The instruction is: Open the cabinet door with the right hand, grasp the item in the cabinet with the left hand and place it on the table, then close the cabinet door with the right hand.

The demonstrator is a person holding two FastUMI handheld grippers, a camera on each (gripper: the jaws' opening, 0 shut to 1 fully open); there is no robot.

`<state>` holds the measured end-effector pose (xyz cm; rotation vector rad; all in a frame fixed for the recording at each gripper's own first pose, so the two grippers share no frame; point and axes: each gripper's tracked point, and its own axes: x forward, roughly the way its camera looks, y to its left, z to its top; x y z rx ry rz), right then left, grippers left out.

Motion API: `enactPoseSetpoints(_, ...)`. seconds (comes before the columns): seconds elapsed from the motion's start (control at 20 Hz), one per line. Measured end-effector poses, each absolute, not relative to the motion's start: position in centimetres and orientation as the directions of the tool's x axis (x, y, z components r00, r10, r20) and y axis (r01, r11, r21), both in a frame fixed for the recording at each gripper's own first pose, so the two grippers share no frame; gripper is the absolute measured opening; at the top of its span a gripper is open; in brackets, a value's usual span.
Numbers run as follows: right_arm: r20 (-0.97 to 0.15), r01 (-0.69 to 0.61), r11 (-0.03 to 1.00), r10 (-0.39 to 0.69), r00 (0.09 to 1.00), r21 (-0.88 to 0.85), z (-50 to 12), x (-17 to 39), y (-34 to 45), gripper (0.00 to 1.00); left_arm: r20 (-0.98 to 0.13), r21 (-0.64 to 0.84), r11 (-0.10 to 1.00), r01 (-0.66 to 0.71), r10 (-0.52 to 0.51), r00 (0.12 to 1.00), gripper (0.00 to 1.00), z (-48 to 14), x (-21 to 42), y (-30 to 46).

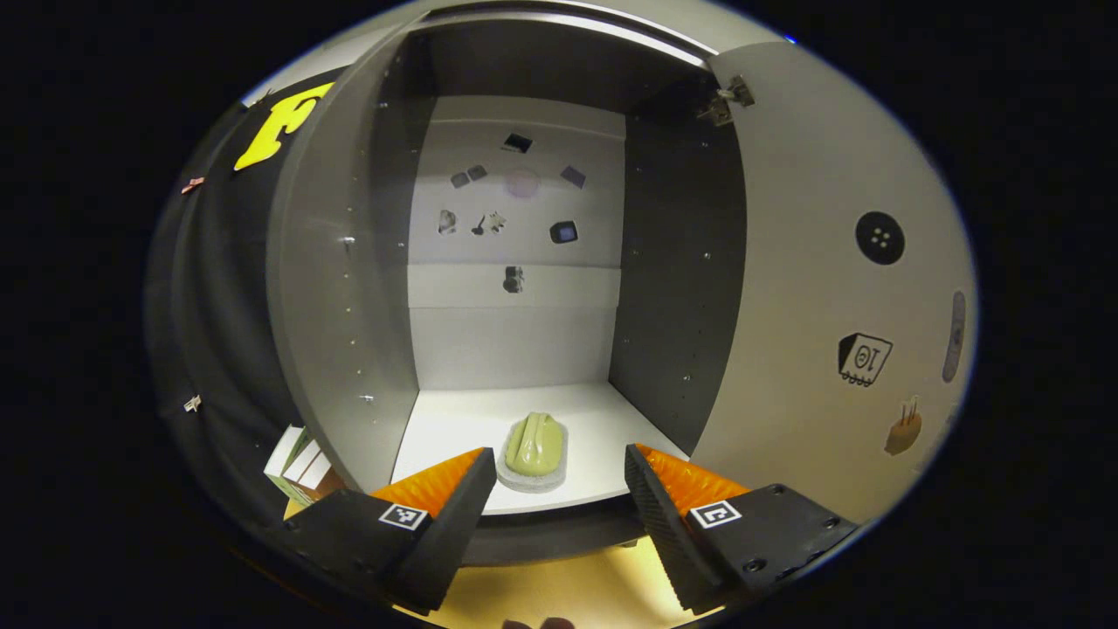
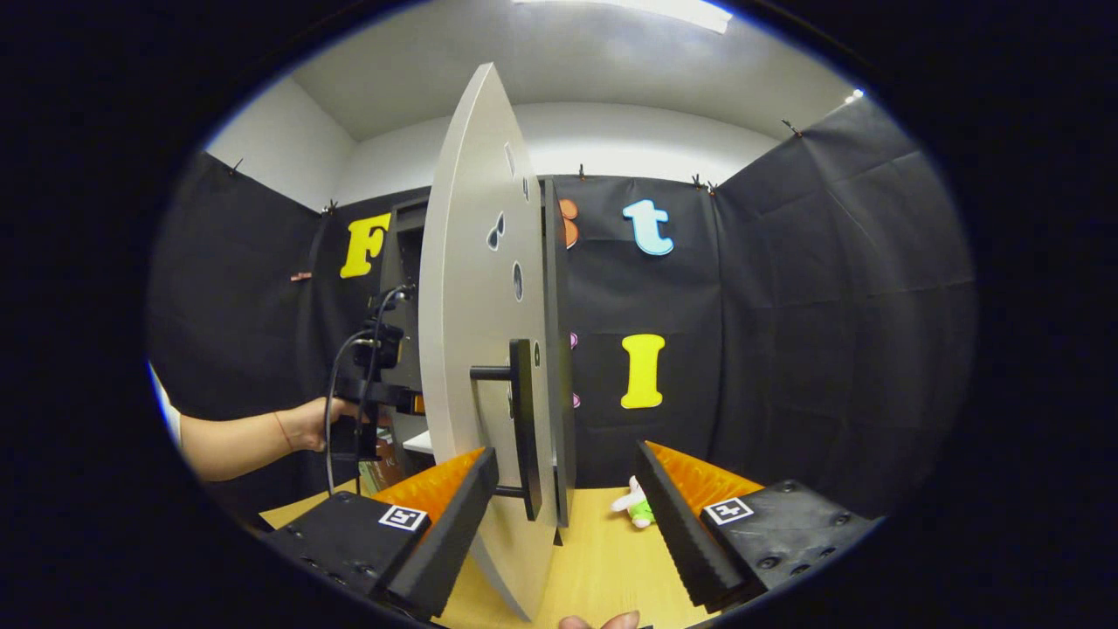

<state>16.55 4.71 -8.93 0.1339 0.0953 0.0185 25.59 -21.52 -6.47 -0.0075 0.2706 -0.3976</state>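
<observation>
With the cabinet door [image 2: 485, 349] swung open, the reach-in step is in hand. The left gripper [image 1: 559, 489], low in frame, faces the cabinet [image 1: 515, 262], fingers apart; the right gripper [image 2: 568, 507] straddles the handle [image 2: 522, 428], unclamped. Next, the left likely advances onto the green item [image 1: 534, 445], low centre on the shelf [image 1: 454, 419].

You have one grey cabinet [image 1: 341, 288] in front of you, with one pale grey door [image 2: 476, 349] swung open, and that door carries one black bar handle [image 2: 522, 428]. On the cabinet's white shelf sits one green ridged item on a pale dish [image 1: 534, 447], and about nine small dark stickers dot the back panel. On the wooden table [image 2: 603, 559] lies one small white and green plush toy [image 2: 636, 506], and you hold two grippers, one per hand: left gripper [image 1: 555, 494], right gripper [image 2: 568, 494].
</observation>
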Motion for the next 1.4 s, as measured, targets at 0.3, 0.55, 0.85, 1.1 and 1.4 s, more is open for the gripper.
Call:
enactPoseSetpoints(0.3,-0.120,0.122,0.986,-0.108,0.987,0.111,-9.6,15.7,1.6,0.98,-0.346,-0.016,0.918,0.396,-0.377,0.859,0.90,-8.2,30.2,-22.1)
enactPoseSetpoints(0.55,-0.105,0.190,0.976,-0.178,0.978,0.106,-9.6,15.9,-0.2,0.98,-0.479,-0.012,0.905,0.426,-0.379,0.792,0.81,-10.9,33.9,-23.2)
enactPoseSetpoints(0.85,-0.110,0.229,0.970,-0.220,0.969,0.081,-10.1,16.1,-1.8,0.98,-0.584,0.019,0.902,0.432,-0.341,0.737,0.59,-13.9,37.6,-23.8)
enactPoseSetpoints(1.1,-0.127,0.260,0.963,-0.250,0.960,0.066,-10.7,16.3,-2.7,0.98,-0.623,0.039,0.895,0.444,-0.325,0.711,0.40,-15.3,39.1,-24.5)
enactPoseSetpoints(1.4,-0.124,0.256,0.965,-0.248,0.961,0.057,-10.6,16.2,-2.6,0.98,-0.613,0.049,0.881,0.471,-0.346,0.710,0.20,-14.7,38.7,-24.8)
